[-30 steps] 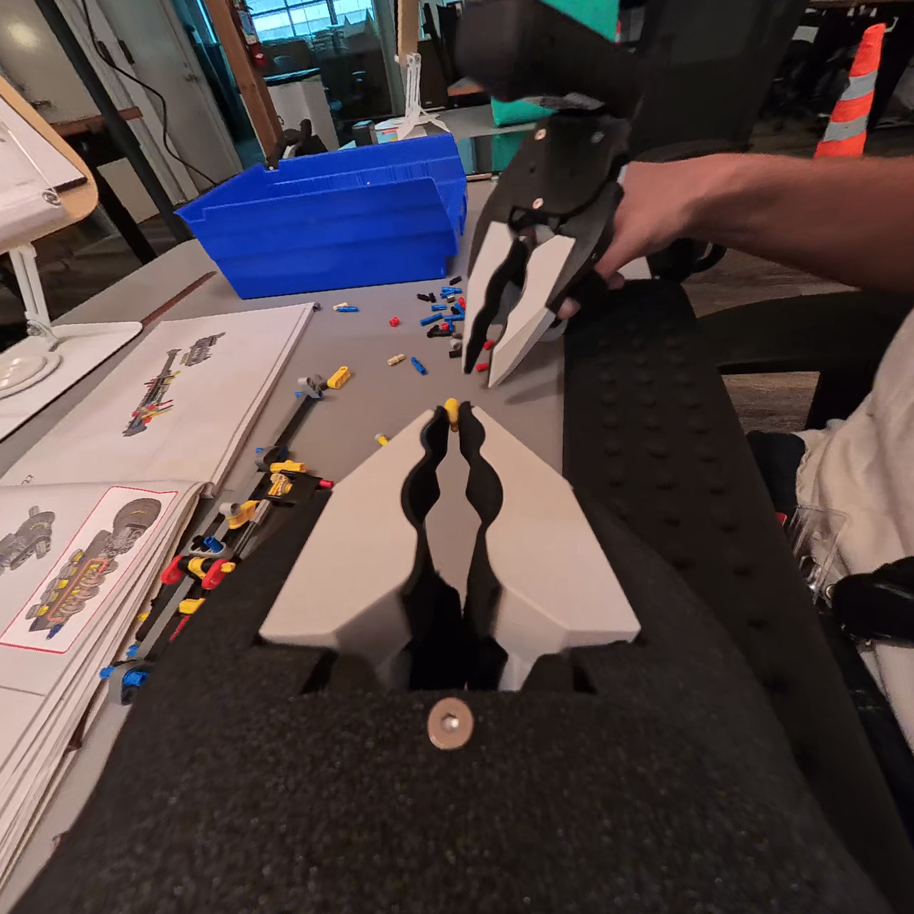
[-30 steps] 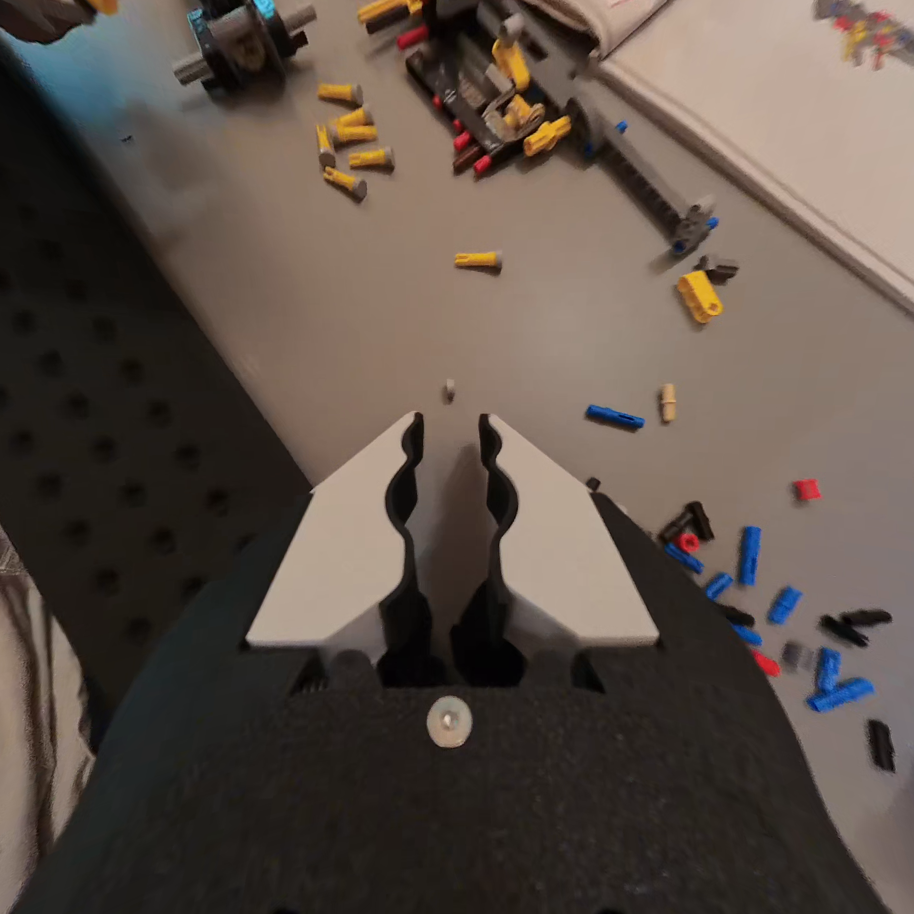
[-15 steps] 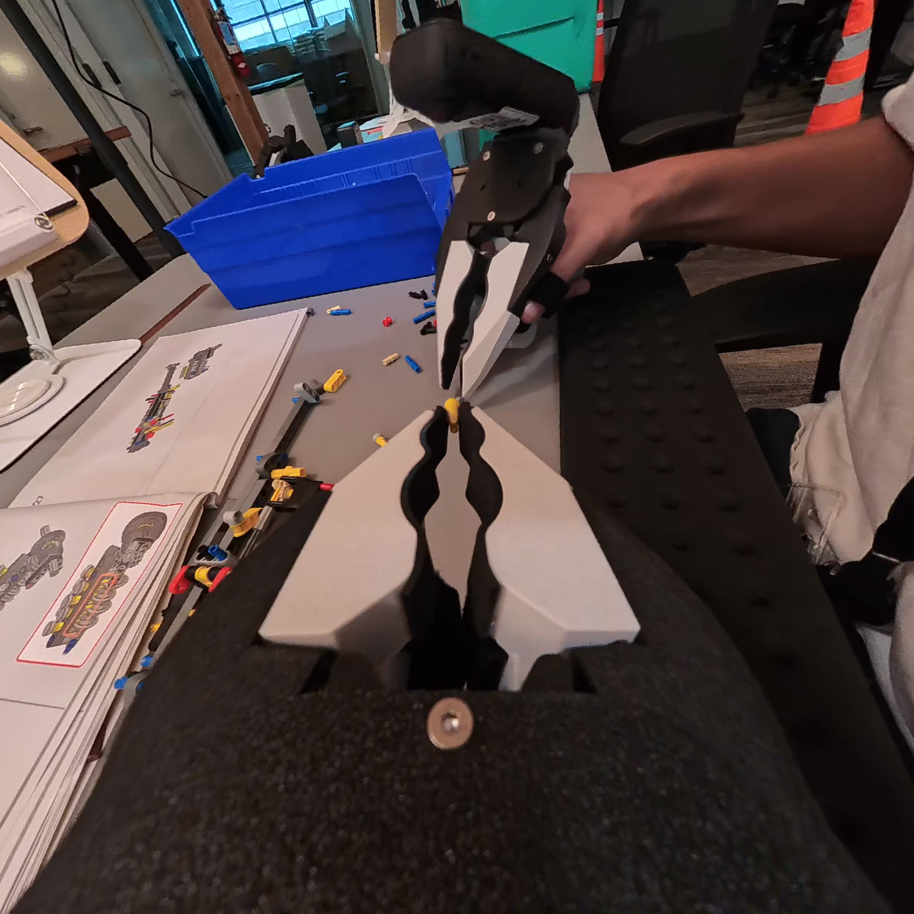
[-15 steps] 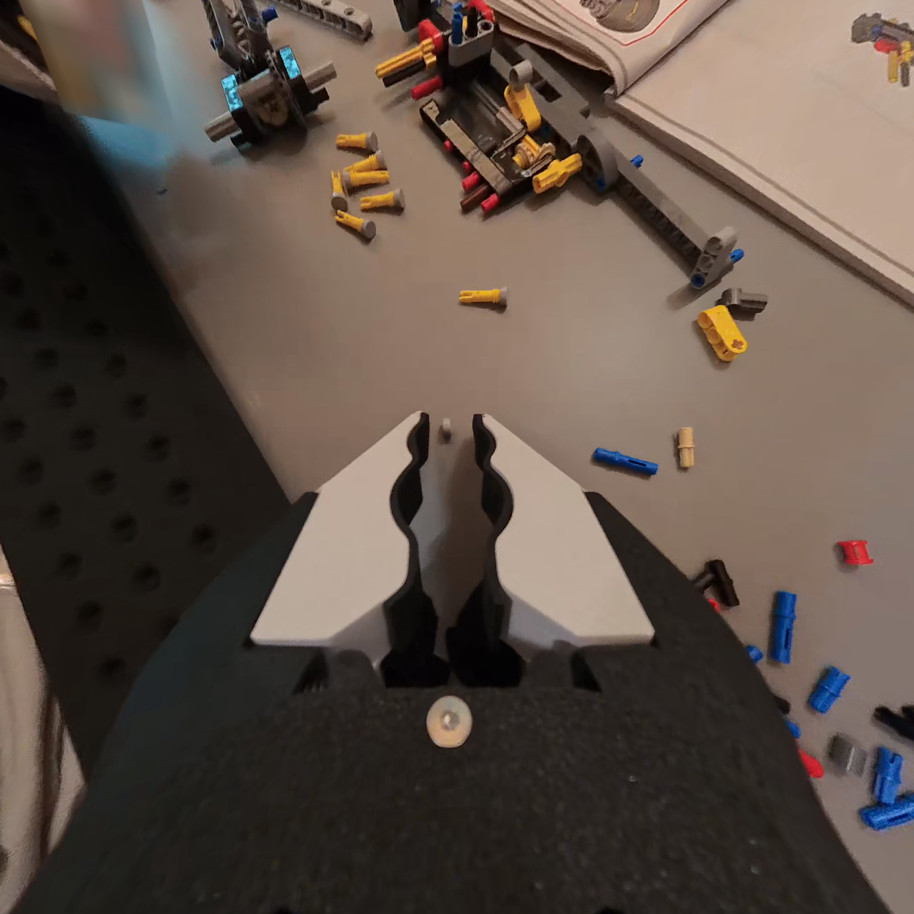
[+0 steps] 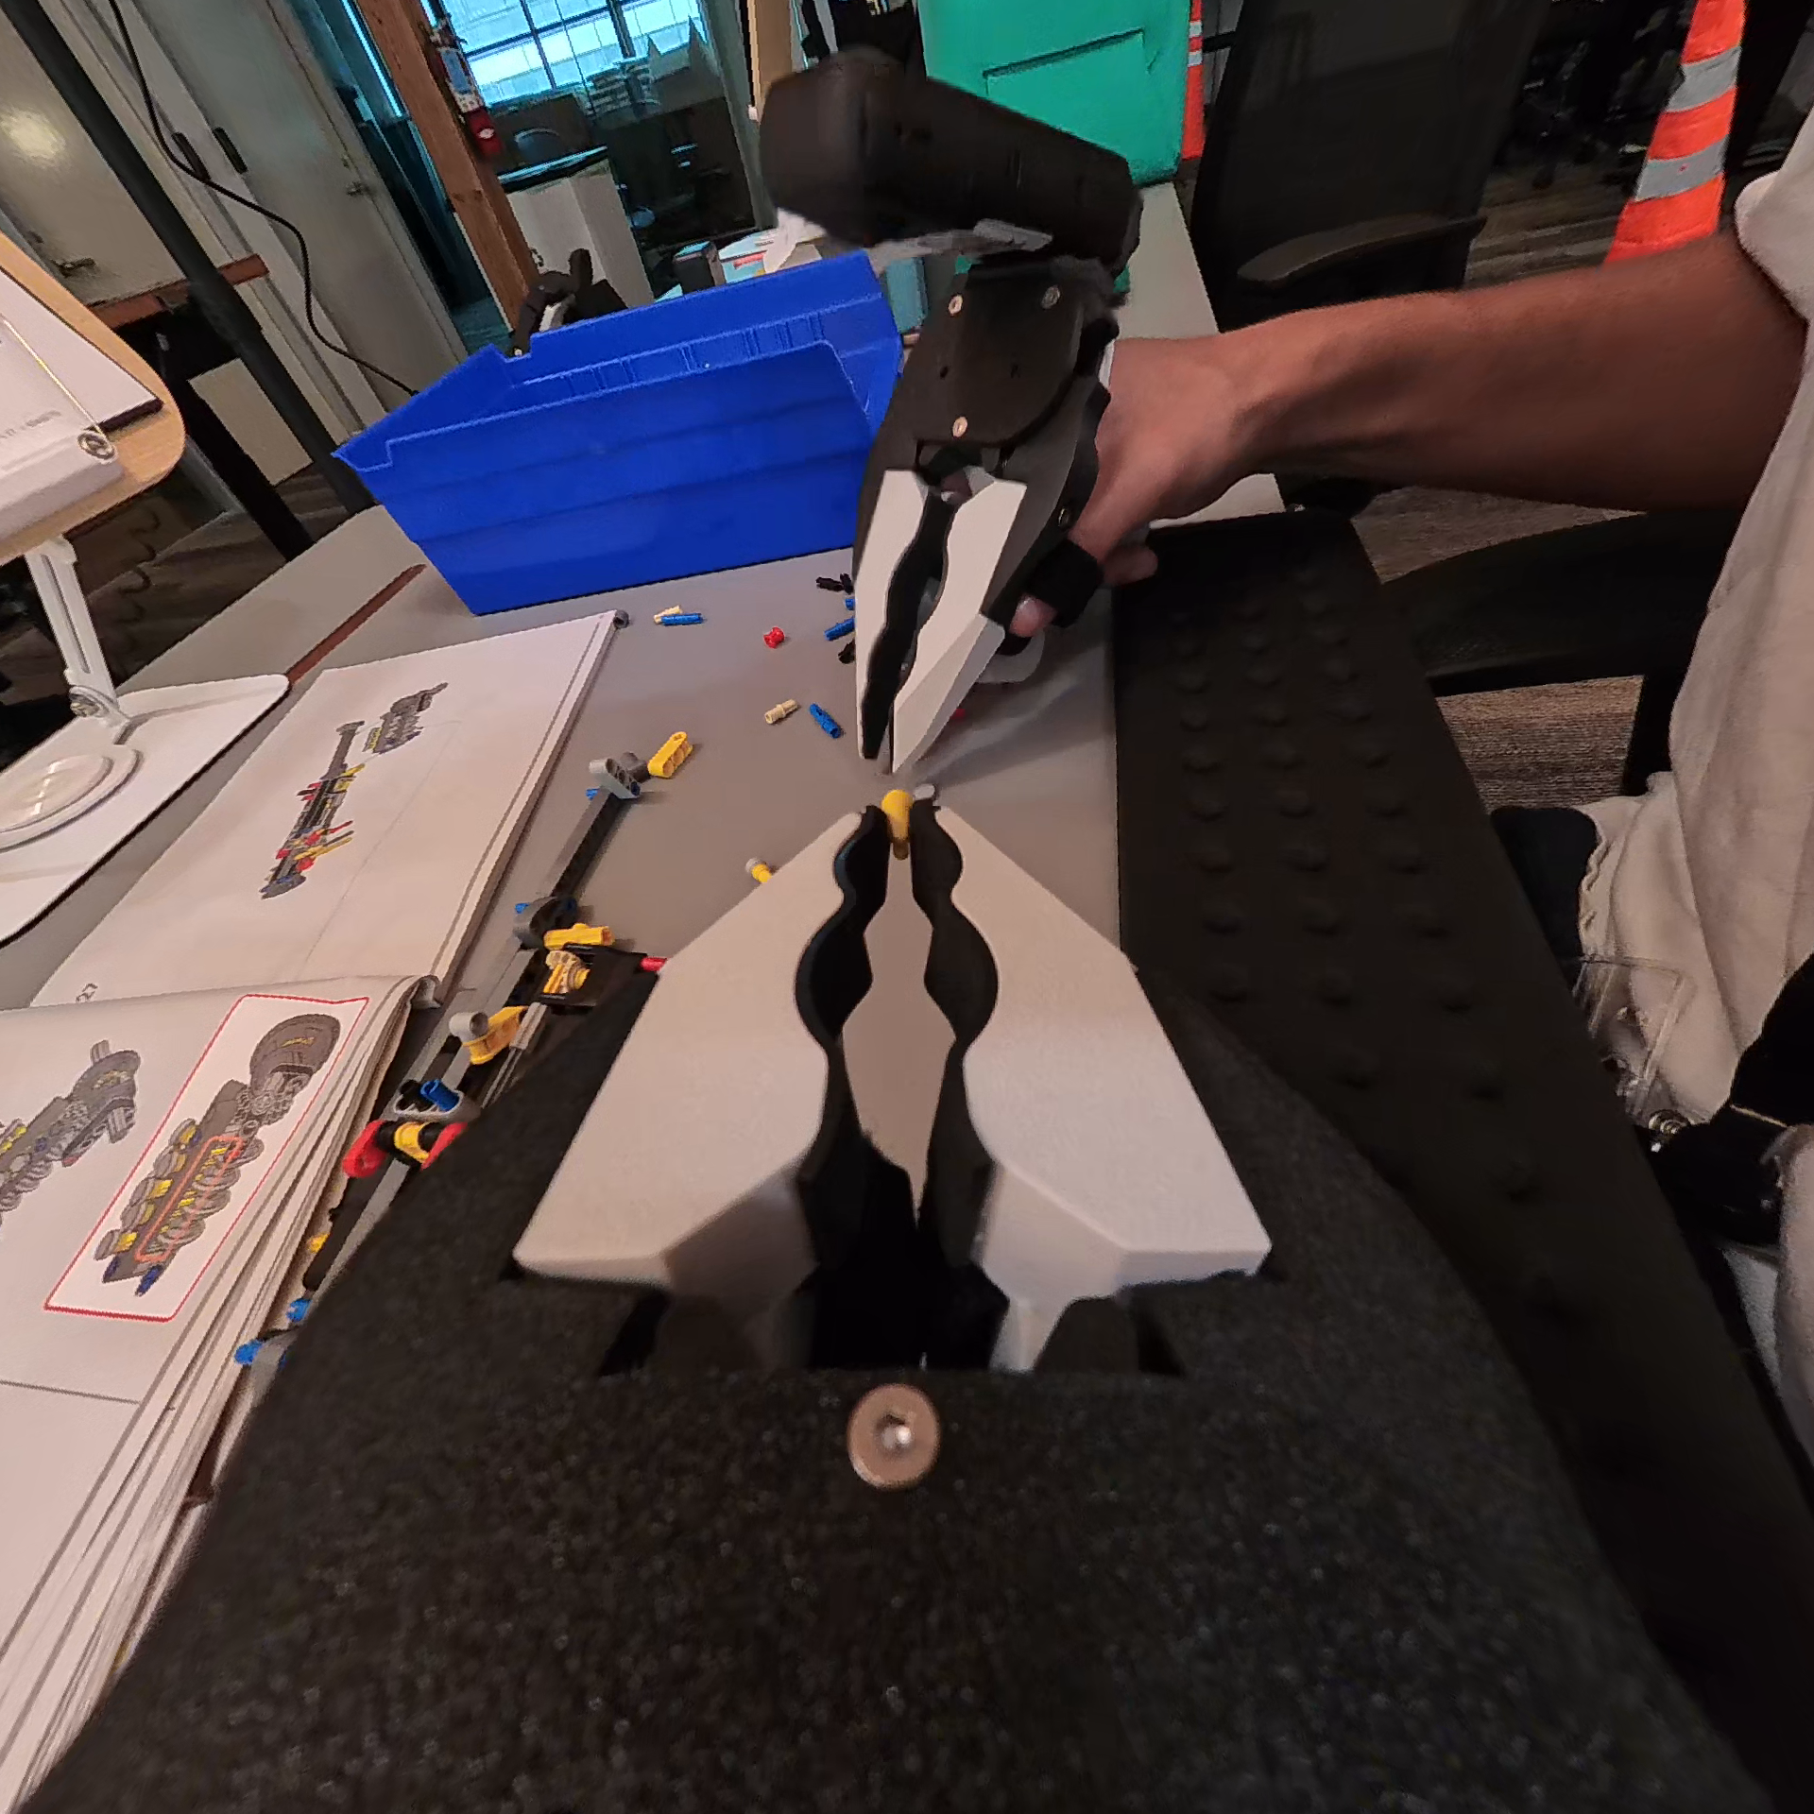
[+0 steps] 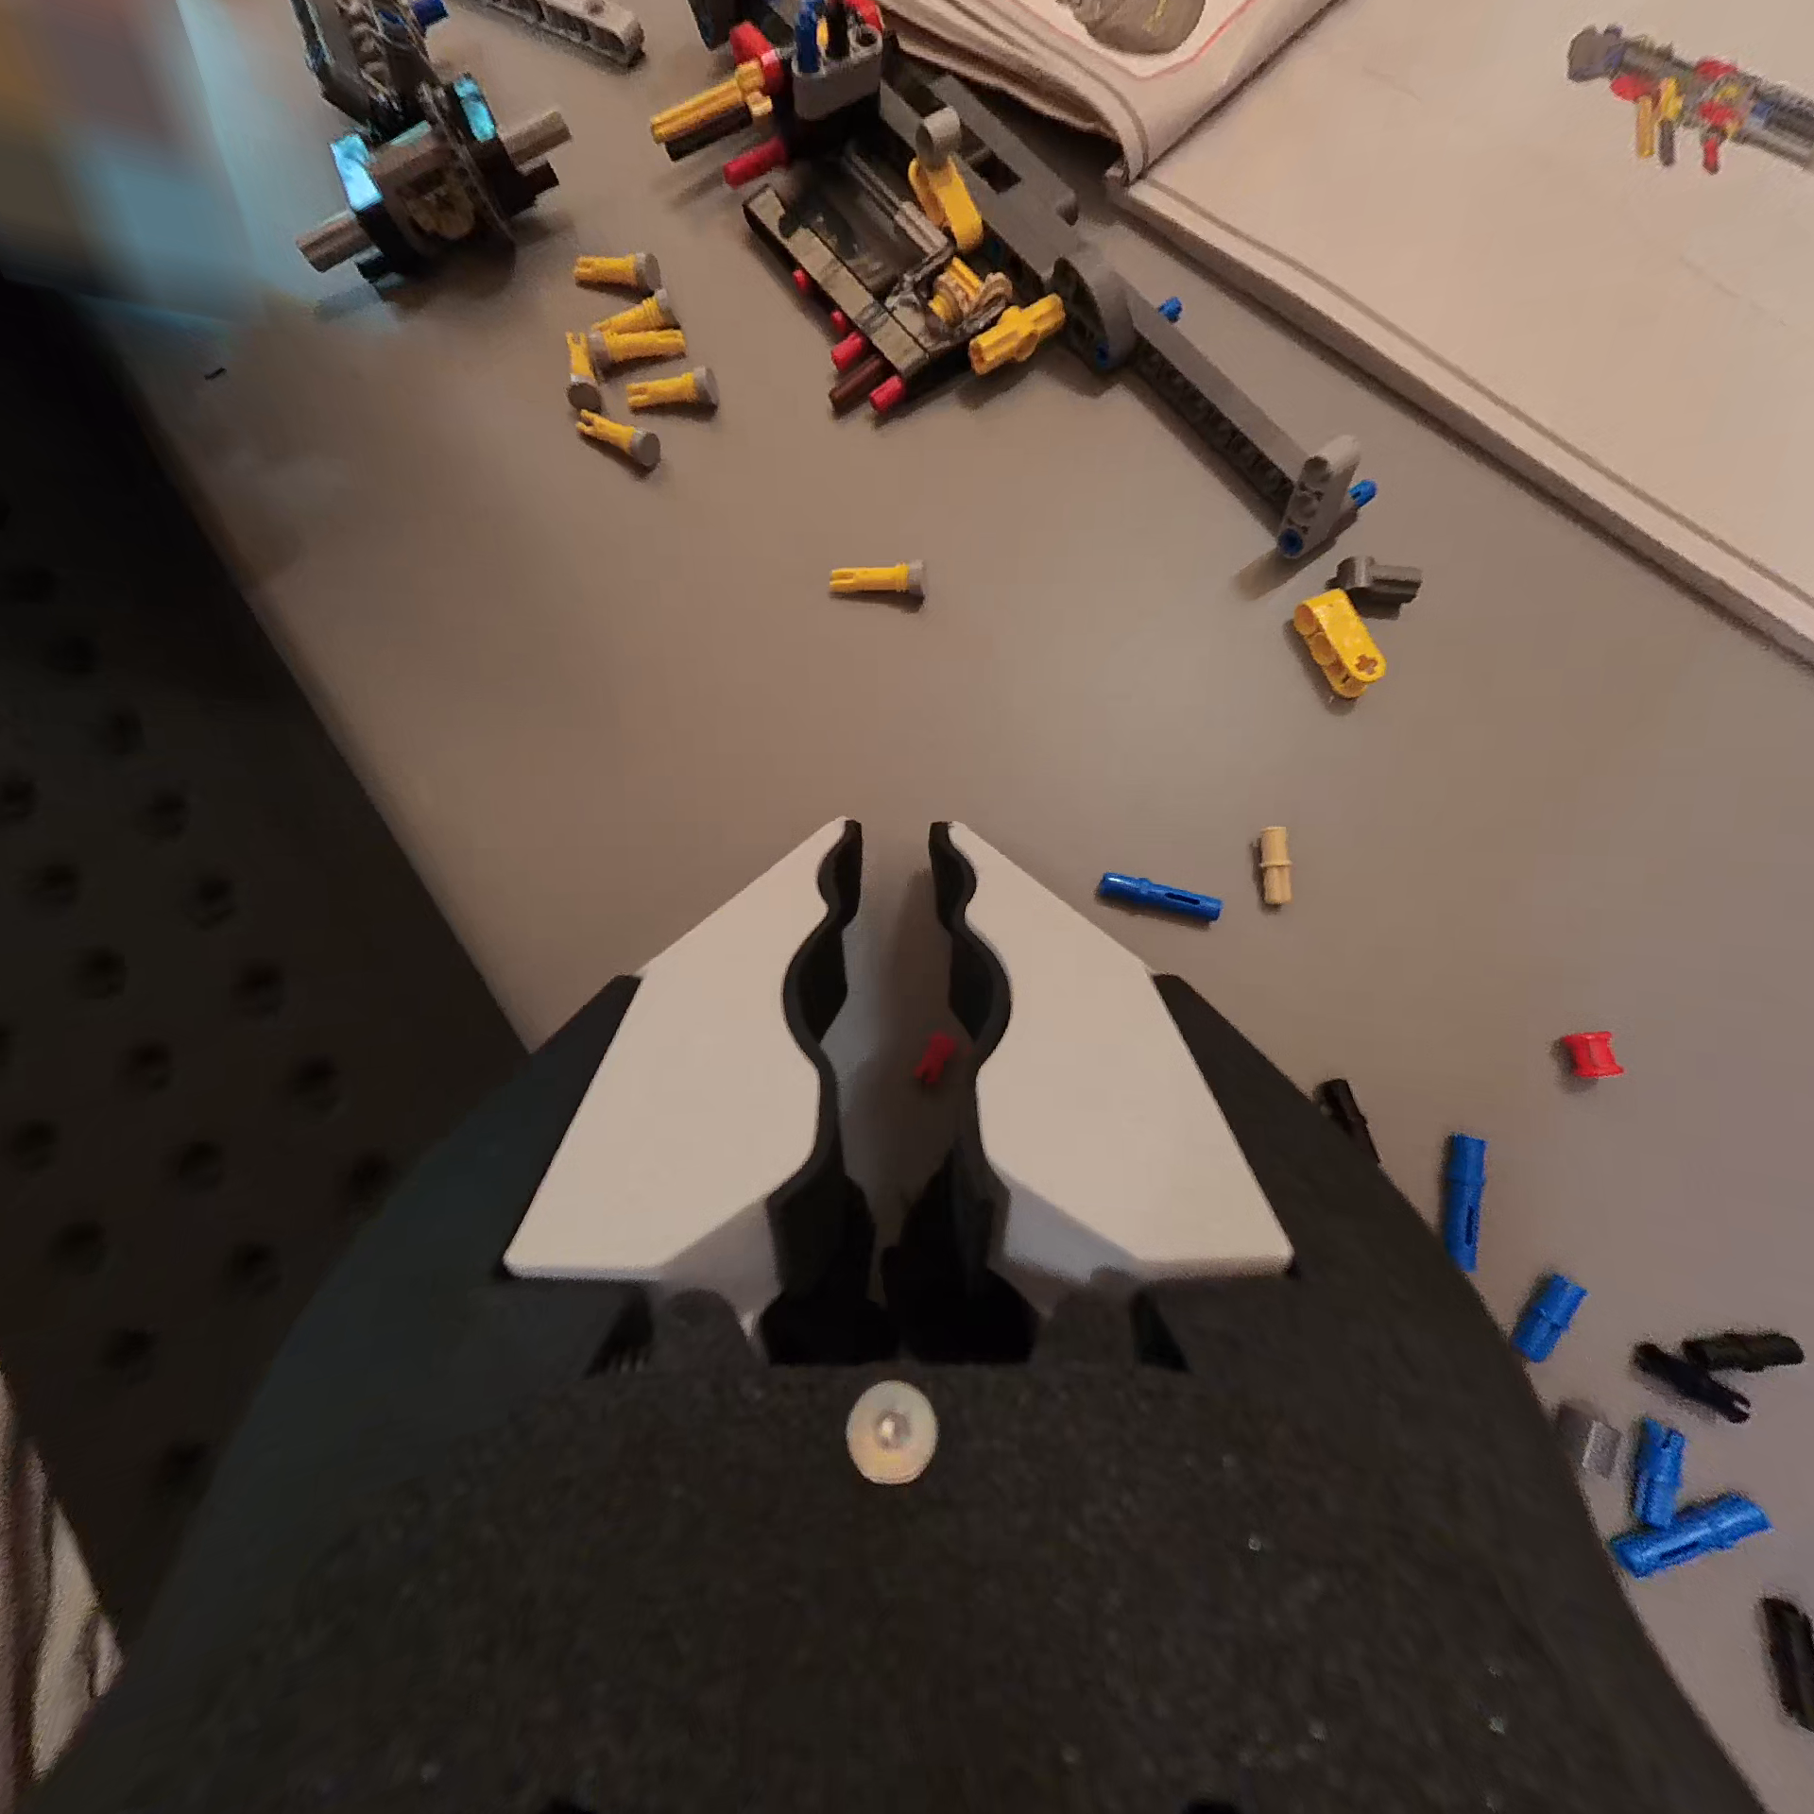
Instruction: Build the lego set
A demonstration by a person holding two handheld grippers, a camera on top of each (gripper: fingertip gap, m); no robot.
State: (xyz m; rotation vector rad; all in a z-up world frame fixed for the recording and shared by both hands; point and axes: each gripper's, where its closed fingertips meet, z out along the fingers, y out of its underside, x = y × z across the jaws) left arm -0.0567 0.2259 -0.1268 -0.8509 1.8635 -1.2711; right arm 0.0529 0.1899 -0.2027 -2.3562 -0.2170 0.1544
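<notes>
Left gripper [image 5: 895, 820], white two-finger tool with black wavy inner pads: its tips pinch a small yellow plastic pin [image 5: 895, 813] and hold it clear of the grey tabletop [image 5: 726, 834] — presumably so its free end is offered for a mating part. Right gripper [image 6: 893, 834], same pattern: jaws a narrow gap apart, nothing between the tips. In the left wrist view its tips point steeply down just beyond the yellow pin, near a tiny pale grey piece [image 5: 923, 790] beside the pin's end; whether that piece is touching the pin or resting on the table cannot be told. A small red pin [image 6: 933, 1058] lies on the table below the right gripper's pads, not gripped.

The partly built grey-and-black lego assembly [image 6: 942, 265], with yellow and red connectors, lies along the edge of the open instruction booklet [image 6: 1472, 245], close enough to compare with the printed figures. A second, smaller sub-assembly with translucent blue parts [image 6: 432, 186] sits apart to its left. Loose yellow pins with grey heads [image 6: 628, 363] are clustered between them; blue, black and red connectors [image 6: 1669, 1472] are scattered on the right gripper's side — likely sorted by reach. A blue plastic bin [image 5: 638, 452] stands at the far table edge.

Judged step: fitting or transferring the held pin; much of the build appears to remain.
</notes>
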